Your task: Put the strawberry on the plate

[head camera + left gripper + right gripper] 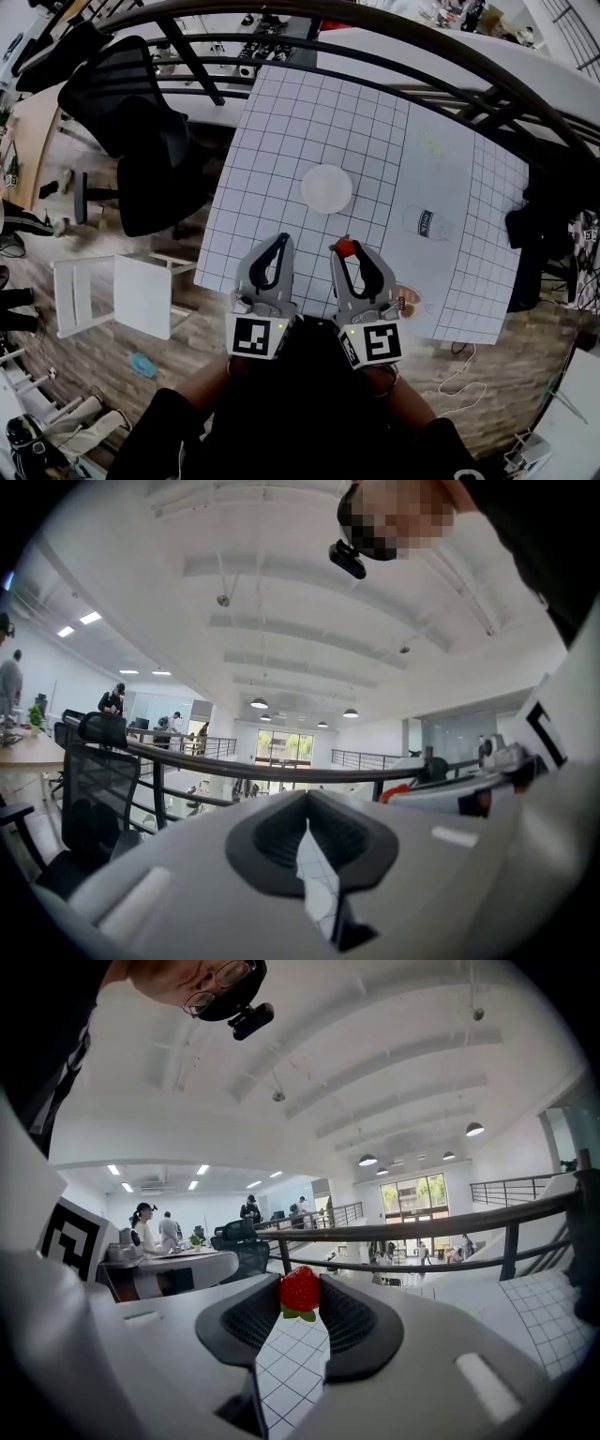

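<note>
Pinched in the jaws of the right gripper (348,253): strawberry (300,1289), standing tall, green leaves down, pointy end up. Pressed together, holding nothing: jaws of the left gripper (307,806).

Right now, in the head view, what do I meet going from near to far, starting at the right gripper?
The right gripper, shut on the fruit at its tips → strawberry → white plate, empty, on the grid table → black railing beyond the table's far edge.

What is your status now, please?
Left gripper shut, empty. Right gripper shut on strawberry, short of plate. Nothing in between.
</note>
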`<state>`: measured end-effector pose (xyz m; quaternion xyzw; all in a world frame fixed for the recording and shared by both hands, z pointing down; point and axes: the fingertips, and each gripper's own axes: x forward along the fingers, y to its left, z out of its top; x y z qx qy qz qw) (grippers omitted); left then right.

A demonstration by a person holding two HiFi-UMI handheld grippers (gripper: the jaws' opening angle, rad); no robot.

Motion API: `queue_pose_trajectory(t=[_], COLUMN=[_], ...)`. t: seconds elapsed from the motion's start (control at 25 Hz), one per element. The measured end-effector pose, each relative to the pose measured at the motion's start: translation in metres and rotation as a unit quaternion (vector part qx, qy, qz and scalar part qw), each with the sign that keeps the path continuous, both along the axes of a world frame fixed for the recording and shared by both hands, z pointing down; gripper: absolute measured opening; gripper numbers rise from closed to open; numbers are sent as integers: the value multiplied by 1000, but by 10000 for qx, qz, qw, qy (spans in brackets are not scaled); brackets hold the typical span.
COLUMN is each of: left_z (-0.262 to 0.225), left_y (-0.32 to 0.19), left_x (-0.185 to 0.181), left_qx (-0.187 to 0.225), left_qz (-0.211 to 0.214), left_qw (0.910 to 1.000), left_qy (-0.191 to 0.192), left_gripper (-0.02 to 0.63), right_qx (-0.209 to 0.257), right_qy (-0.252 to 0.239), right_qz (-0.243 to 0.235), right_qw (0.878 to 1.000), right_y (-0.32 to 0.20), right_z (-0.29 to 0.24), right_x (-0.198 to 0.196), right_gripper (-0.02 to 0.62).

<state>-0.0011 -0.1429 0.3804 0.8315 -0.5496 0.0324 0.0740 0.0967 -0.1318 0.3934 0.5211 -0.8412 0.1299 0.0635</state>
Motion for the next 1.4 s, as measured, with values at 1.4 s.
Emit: queue_pose_trajectory(t=[1.4], left_z=[67], left_y=[-71], left_x=[11], left_qx=[-629], left_qz=[448], left_qw=[9970], left_qy=[84], left_gripper=[11], right_qx=[-380], right_qy=[462], right_qz=[174], right_qw=[9981], right_y=[-102], right_z=[75], right_x=[-8], right_gripper=[129])
